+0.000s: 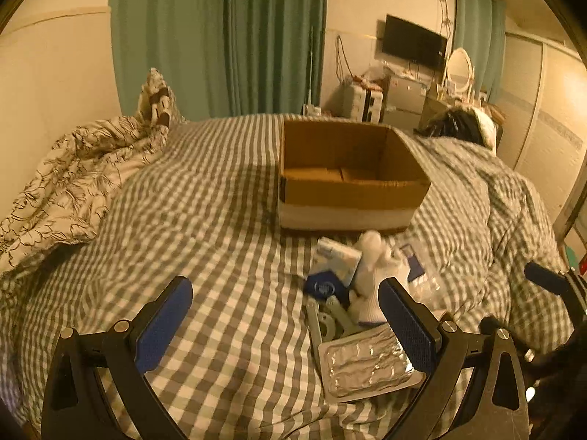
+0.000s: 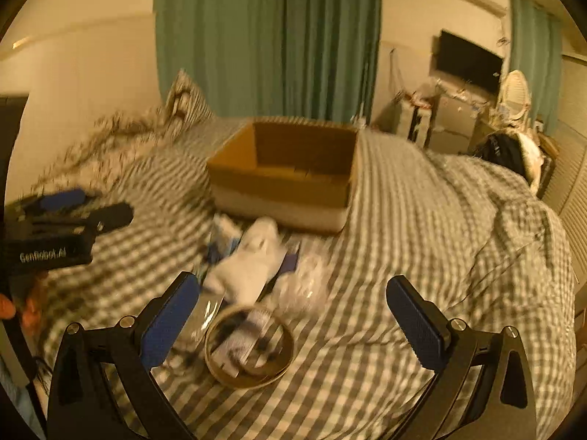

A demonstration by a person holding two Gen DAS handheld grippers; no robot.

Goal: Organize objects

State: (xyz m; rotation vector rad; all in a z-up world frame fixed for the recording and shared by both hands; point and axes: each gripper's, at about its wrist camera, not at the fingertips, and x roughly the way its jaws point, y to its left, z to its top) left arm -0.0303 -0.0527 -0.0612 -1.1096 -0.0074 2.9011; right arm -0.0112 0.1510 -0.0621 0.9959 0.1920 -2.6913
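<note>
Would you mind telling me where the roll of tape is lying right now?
In the right wrist view, the roll of tape lies on the checked bedspread low and left of centre, just nearer than the white sock.

Both views are dim and steeped in a warm amber cast, the room lit weakly from above. Fisheye distortion bends the walls and the green pleated curtains (image 1: 220,36) toward black, vignetted corners. The right wrist view is smeared by motion blur, softening the grey-and-white checked bedsheet (image 2: 403,220) and the white cloth bundle (image 2: 253,264). Glare glints on the crinkled silver foil blister pack (image 1: 367,366).
</note>
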